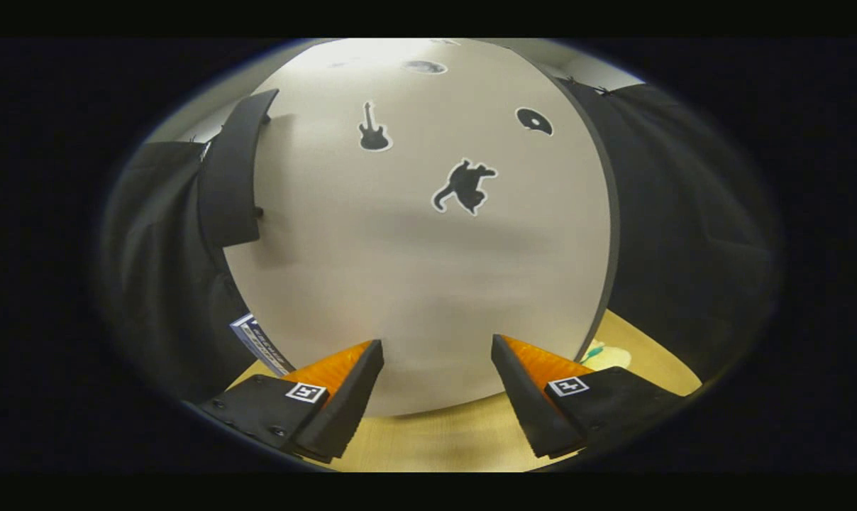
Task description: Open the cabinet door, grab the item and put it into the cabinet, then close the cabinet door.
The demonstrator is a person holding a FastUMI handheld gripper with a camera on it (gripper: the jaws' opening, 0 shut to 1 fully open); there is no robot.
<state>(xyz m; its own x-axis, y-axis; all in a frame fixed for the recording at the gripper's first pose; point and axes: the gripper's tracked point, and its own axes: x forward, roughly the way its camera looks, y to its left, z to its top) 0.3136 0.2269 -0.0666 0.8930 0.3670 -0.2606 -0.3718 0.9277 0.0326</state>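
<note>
A pale grey cabinet door stands very close ahead of me, with black stickers of a guitar, a cat and a disc on it. A black handle runs down the door's left edge. My gripper is open, nothing between its fingers, and both fingertips are right up against the lower part of the door. A blue and white box peeks out beside the door's lower left edge, just beyond the left finger.
A light wooden tabletop lies under the fingers. A small pale object with a green bit lies on the table past the door's right edge. Black cloth hangs on both sides.
</note>
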